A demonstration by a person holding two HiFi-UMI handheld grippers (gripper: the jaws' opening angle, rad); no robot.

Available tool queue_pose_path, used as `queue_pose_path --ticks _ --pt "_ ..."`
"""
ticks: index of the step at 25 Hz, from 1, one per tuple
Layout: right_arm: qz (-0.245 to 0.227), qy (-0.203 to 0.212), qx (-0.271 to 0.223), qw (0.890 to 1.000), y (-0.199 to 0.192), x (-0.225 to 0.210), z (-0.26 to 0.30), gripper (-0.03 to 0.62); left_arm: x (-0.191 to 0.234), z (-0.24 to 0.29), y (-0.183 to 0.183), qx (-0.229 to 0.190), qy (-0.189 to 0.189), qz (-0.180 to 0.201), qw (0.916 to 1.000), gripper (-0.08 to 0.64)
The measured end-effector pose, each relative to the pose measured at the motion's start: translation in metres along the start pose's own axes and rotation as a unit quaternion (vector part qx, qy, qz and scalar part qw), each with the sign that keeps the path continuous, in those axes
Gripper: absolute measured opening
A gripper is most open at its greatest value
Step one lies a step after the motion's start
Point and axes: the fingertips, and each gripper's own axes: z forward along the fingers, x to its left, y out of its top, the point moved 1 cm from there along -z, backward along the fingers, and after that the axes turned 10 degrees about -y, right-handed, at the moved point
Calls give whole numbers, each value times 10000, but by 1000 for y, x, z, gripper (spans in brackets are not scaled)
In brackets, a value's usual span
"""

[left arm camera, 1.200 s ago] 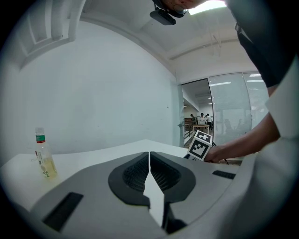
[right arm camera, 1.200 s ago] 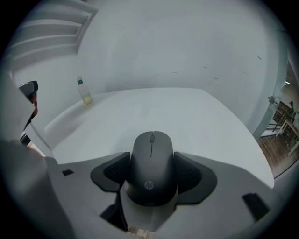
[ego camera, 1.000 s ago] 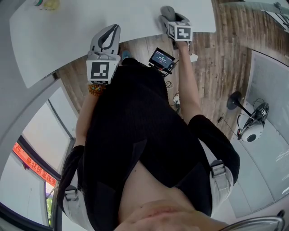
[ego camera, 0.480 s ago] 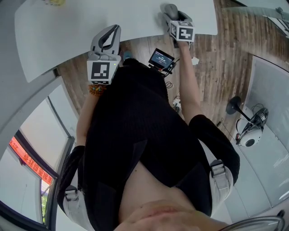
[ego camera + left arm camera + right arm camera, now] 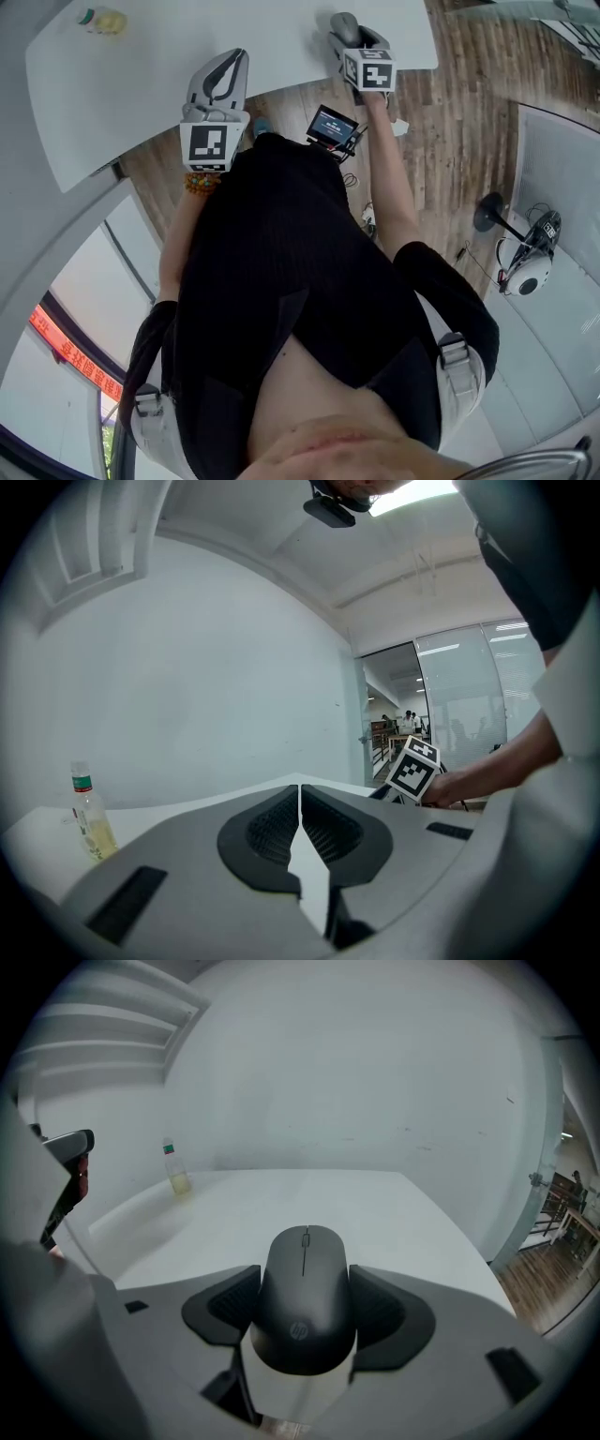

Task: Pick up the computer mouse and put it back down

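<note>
A black computer mouse (image 5: 305, 1307) sits between the two pads of my right gripper (image 5: 305, 1288), which is shut on its sides. In the head view the mouse (image 5: 345, 22) and the right gripper (image 5: 350, 34) are over the near edge of the white table (image 5: 141, 84); I cannot tell whether the mouse touches the top. My left gripper (image 5: 232, 61) hovers at the table's near edge, to the left of the right one. Its pads meet with nothing between them (image 5: 300, 803). The right gripper's marker cube (image 5: 415, 769) shows at the right of the left gripper view.
A small bottle of yellowish liquid (image 5: 101, 19) stands at the table's far left corner (image 5: 175, 1174). A small screen (image 5: 333, 122) hangs at the person's waist. On the wooden floor to the right is a stand with a round white device (image 5: 525, 267).
The head view has shifted a little, bringing the bottle into sight at the top left. Both grippers keep nearly the same places, the right one still closed on the mouse.
</note>
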Motion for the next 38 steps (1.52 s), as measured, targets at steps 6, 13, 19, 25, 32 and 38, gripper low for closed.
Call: queue_pose_path --ticks 6,13,19,25,32,38 --pt "61 -18 -106 9999 4 1 -2 282 -1 2 -2 0 -120 4 9999 20" --pt "36 -14 -162 9999 9 3 -6 282 -2 3 -2 13 -214 5 9998 20" --pt "-31 45 -201 9998 23 10 -7 282 7 3 4 -40 -167 -48 9998 20" --pt "-78 109 -260 9996 38 18 -16 282 12 -6 13 -47 -93 -56 9999 20" --pt "-193 281 -315 9989 50 48 -12 282 33 -23 7 -76 71 -133 9999 20" --pt "-278 482 -318 9979 60 69 -15 282 45 -41 14 -78 253 -131 9996 20"
